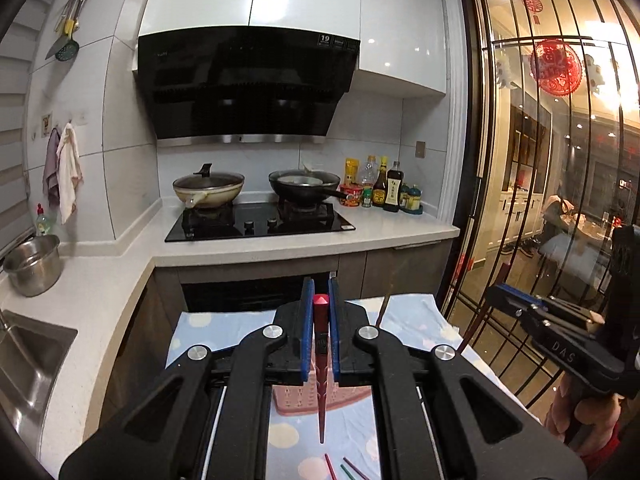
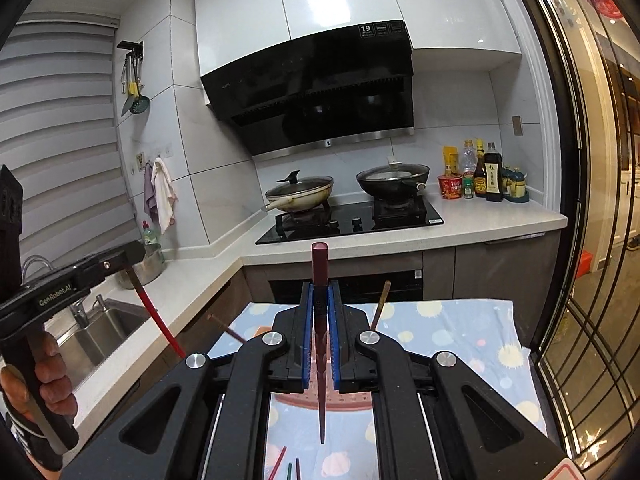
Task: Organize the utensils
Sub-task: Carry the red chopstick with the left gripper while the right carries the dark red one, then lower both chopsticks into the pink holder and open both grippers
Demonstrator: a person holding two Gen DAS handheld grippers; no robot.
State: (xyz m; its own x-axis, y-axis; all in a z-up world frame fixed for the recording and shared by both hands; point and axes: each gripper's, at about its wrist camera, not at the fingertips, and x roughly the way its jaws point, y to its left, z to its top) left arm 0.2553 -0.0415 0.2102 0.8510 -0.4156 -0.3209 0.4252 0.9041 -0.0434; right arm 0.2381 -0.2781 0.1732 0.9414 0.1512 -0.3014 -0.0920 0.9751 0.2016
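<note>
Each gripper pinches one chopstick: left gripper (image 1: 320, 316) a red chopstick (image 1: 321, 360), right gripper (image 2: 320, 312) a maroon chopstick (image 2: 320, 320), above the pink basket (image 1: 320, 400) on the bench; lower tips straight in, release only once seated

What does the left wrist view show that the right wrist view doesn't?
Only the left wrist view: the left claw shut on a red chopstick, and the lit room behind the glass door.

Only the right wrist view: the right claw shut on a dark maroon chopstick, and the window blind.

Both: the pink basket under the claws, loose chopsticks on the patterned cloth, the stove.
</note>
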